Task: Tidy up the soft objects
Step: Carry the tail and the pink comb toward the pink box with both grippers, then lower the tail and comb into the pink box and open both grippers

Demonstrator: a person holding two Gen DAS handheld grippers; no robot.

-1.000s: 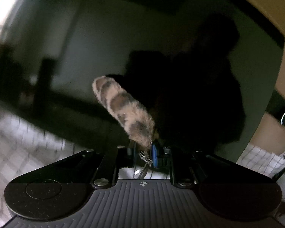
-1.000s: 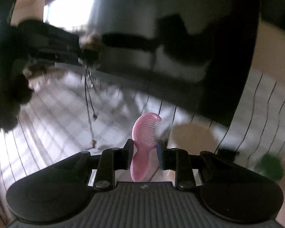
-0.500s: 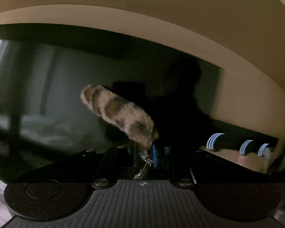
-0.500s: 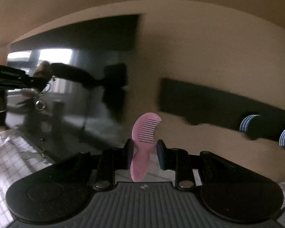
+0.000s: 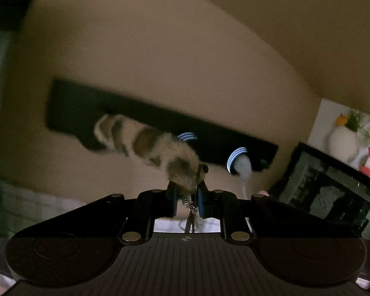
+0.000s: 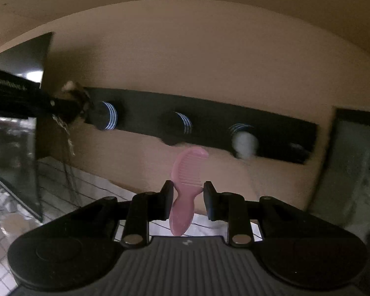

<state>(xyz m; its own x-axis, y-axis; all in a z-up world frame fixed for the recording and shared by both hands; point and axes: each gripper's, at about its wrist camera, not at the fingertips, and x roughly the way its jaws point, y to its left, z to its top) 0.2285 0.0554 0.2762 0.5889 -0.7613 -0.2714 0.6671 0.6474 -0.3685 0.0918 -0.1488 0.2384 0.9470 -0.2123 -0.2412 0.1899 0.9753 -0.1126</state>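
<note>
My left claw (image 5: 187,193) is gripping the striped furry tail keychain (image 5: 148,145) by its spring end, holding it up before the black wall peg rack (image 5: 209,133). My right claw (image 6: 188,194) is clamping the pink comb (image 6: 186,172) by its handle, teeth up, below the same rack's striped pegs (image 6: 111,118). One peg is already carrying a white fluffy ball (image 6: 244,144), so I judge the hanging partly done; the tail and comb are not yet placed.

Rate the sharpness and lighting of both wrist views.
Left wrist view: dim; the furry tail and black wall rack are motion-smeared, the left gripper sharp. Right wrist view: dim; the pink comb fairly crisp, rack pegs blurred, straight edges bowed by the fisheye.
</note>
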